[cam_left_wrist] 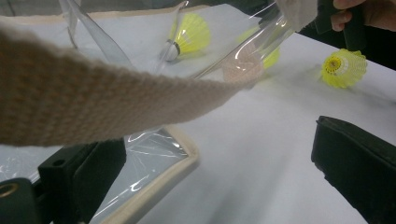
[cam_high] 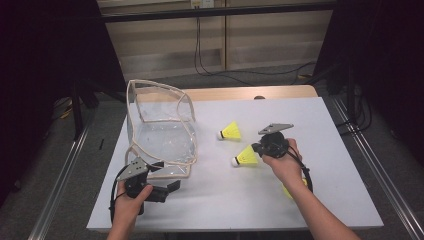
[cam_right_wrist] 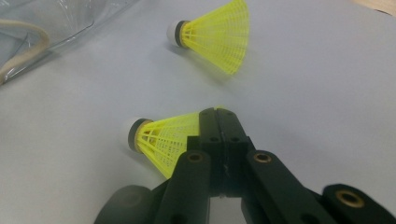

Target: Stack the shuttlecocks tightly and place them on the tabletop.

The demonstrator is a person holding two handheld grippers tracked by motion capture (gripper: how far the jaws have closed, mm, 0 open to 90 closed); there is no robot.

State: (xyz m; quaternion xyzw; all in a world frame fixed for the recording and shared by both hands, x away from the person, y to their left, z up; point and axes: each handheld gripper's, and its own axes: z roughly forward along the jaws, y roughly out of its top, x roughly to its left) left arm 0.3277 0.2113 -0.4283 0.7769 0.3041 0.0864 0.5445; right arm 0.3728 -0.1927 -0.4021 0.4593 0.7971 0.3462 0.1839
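Observation:
A clear plastic bag [cam_high: 161,131] with beige trim stands open at the table's left. My left gripper [cam_high: 165,176] is open at its near corner; in the left gripper view the bag's bottom edge [cam_left_wrist: 159,179] lies between the wide-apart jaws of the left gripper [cam_left_wrist: 215,168], and a beige strap [cam_left_wrist: 93,105] crosses in front. My right gripper [cam_high: 256,149] is shut on the skirt rim of a yellow shuttlecock [cam_high: 245,157]. In the right gripper view the right gripper [cam_right_wrist: 218,112] pinches that shuttlecock [cam_right_wrist: 159,137]. A second shuttlecock [cam_high: 231,131] [cam_right_wrist: 215,35] lies just beyond.
A third yellow shuttlecock [cam_high: 287,191] [cam_left_wrist: 344,68] lies partly under the right forearm. The white table top [cam_high: 320,150] is bare on the right and in front. Its wooden far edge [cam_high: 250,93] and metal rails [cam_high: 370,165] border the work area.

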